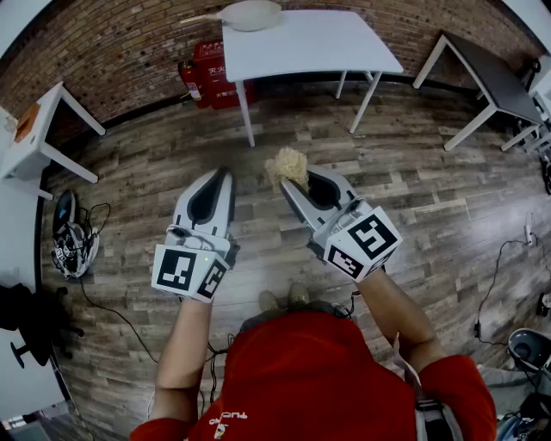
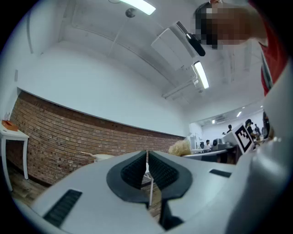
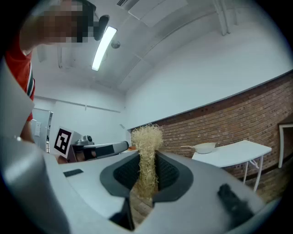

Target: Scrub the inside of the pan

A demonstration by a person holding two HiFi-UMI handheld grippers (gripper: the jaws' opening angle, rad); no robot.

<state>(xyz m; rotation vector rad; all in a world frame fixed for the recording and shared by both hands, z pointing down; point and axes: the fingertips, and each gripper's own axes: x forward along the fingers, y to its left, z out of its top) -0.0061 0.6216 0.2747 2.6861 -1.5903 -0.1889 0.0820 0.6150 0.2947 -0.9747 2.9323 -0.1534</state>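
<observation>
**Scrubber gripped, pan not yet reached**

The left tongs [image 1: 225,175] are pressed together on nothing: in the left gripper view the ribbed pads [image 2: 133,171] meet with only a hairline between them. They hang low in front of the person, over the wood floor [image 1: 413,172], pointing toward the far side. They are probably being kept free to steady the pan once it is within reach.

The pan [image 1: 250,14] is pale and shallow, with its handle turned left. It sits at the far left end of the white table [image 1: 327,52], well apart from both tongs.

The scrubber [image 1: 287,164], a straw-coloured tuft of fibres, is pinched in the right tongs [image 1: 294,184]. The right gripper view shows its lower part squeezed between the pads and its bushy head standing out past the tips. Held this way, the working end is free to rub a surface.

By this layout the scrubbing has not begun, since the person stands back from the table. The next move calls for closing that gap and lowering the tuft into the pan. A light pan may slide under the rubbing unless the left tongs hold its handle or rim.
</observation>
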